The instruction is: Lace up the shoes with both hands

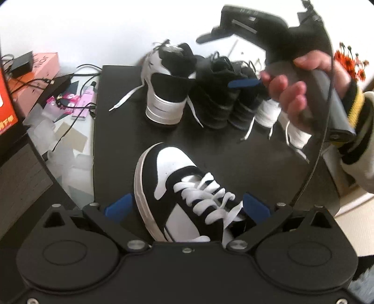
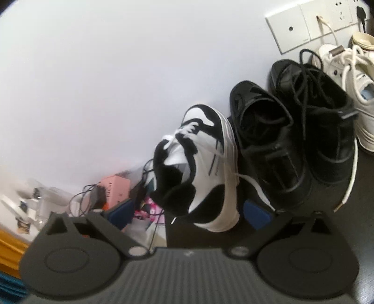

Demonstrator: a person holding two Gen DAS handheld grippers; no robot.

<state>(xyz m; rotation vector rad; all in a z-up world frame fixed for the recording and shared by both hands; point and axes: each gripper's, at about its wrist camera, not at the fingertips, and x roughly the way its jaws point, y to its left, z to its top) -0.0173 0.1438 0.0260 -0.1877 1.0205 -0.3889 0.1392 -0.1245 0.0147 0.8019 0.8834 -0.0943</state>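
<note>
- Black tabletop (image 1: 121, 131) against a white wall (image 2: 93, 70); clutter of boxes and cables off its left edge.
- Black-and-white sneaker (image 1: 177, 187) lies close in front of the left gripper (image 1: 187, 208), toe pointing away, white laces (image 1: 210, 194) crossed up its front.
- Left gripper: blue pads wide apart, one either side of the shoe's rear half. Left pad (image 1: 119, 207) sits just beside the sole; right pad (image 1: 256, 207) sits by the lace end. Contact w/ either can't be made out; nothing pinched.
- Right gripper (image 1: 231, 60) is up in the air at top right of the left view, held by a hand (image 1: 294, 93) in a cream sleeve w/ black-yellow cuff; well apart from the near sneaker.
- In the right view, right gripper (image 2: 189, 212) pads spread wide, nothing between them; it looks down at the shoe row along the wall.
- Row at the back: second black-and-white sneaker (image 2: 203, 168) w/ loose laces, two black shoes (image 2: 299, 140) beside it, white shoes (image 2: 350, 77) at far right.
- Wall sockets (image 2: 315, 21) above the white shoes; view is blurred.
</note>
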